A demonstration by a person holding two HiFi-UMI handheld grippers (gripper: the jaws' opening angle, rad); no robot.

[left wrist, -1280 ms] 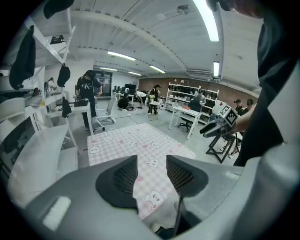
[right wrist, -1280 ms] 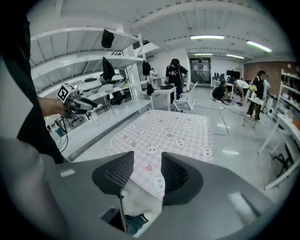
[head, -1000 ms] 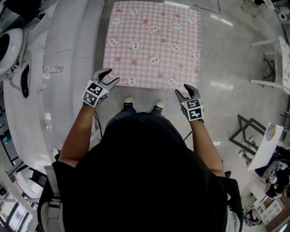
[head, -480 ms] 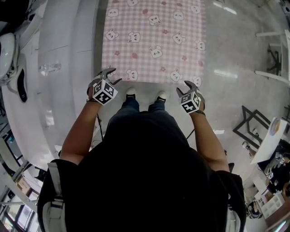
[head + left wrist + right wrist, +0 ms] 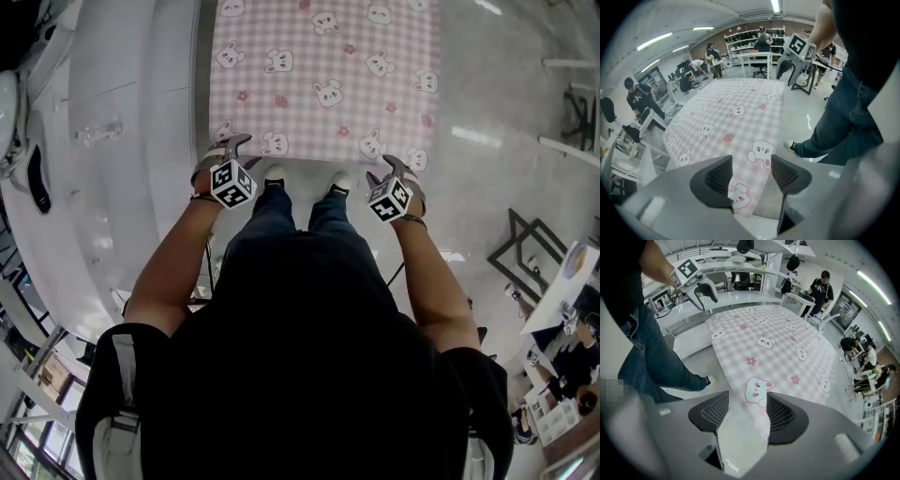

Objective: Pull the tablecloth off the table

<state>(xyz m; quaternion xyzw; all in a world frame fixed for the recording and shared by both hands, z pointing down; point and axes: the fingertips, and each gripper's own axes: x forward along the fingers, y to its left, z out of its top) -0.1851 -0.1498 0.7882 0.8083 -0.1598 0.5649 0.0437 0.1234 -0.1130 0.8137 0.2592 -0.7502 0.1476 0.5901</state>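
Head view: the pink bunny tablecloth lies spread flat, left gripper and right gripper at its near corners; left gripper view: wide jaws straddle one corner, unpinched; right gripper view: jaws, just opening wider, straddle the other; likely best to seat both deeper, then clamp together.

White counter seen at 9 o'clock in head view; black frame seen at 3 o'clock.
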